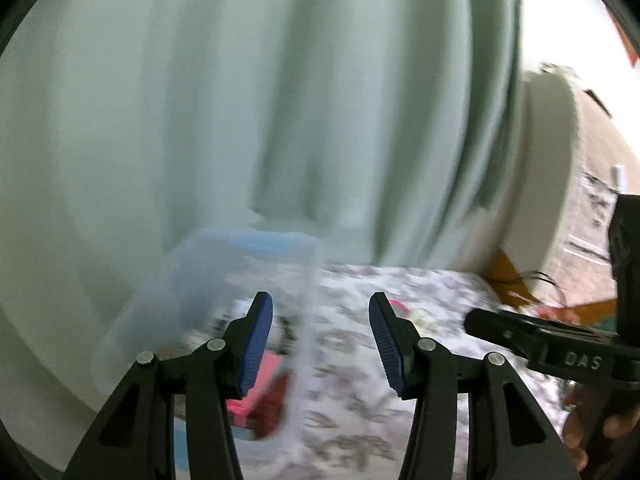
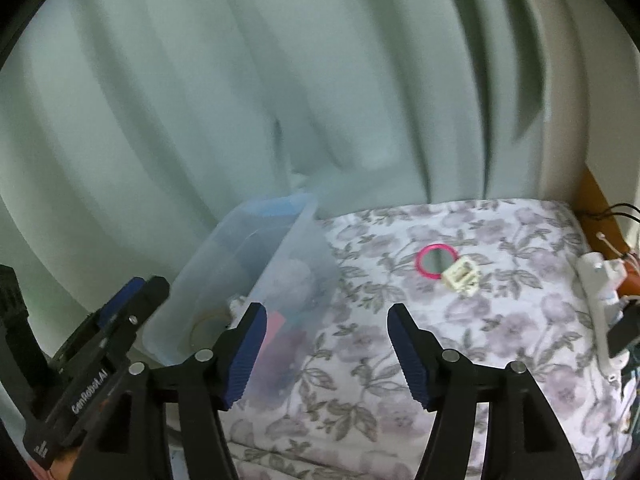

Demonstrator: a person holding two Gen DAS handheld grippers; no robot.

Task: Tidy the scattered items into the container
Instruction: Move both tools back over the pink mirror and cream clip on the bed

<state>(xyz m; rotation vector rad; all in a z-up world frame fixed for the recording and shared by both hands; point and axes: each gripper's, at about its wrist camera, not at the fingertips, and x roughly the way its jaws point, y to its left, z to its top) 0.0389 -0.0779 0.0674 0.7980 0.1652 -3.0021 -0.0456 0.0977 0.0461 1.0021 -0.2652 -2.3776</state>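
Translucent plastic, faintly blue, makes up the container (image 2: 256,280), which sits at the left edge of the floral bedspread (image 2: 500,320) against the pale green curtain (image 2: 280,80). Through its wall show several things already inside: something pink and red, a pale lump, a roll of tape; their exact kind is too blurred to name. Out on the bedspread, toward its far right corner, lie a pink ring (image 2: 437,260) and a small cream block (image 2: 462,276), touching each other and well apart from the container, so the tidying looks partly done with these two left out. Right gripper (image 2: 326,354) hangs with its jaws apart and empty, pointing between container and ring. Left gripper (image 1: 320,346) is likewise spread and holds nothing, over the container's near wall. Lettering reads "DAS" on the right gripper's body in the left view, and "CenRobot.AI", as far as I can read it, on the left one in the right view.
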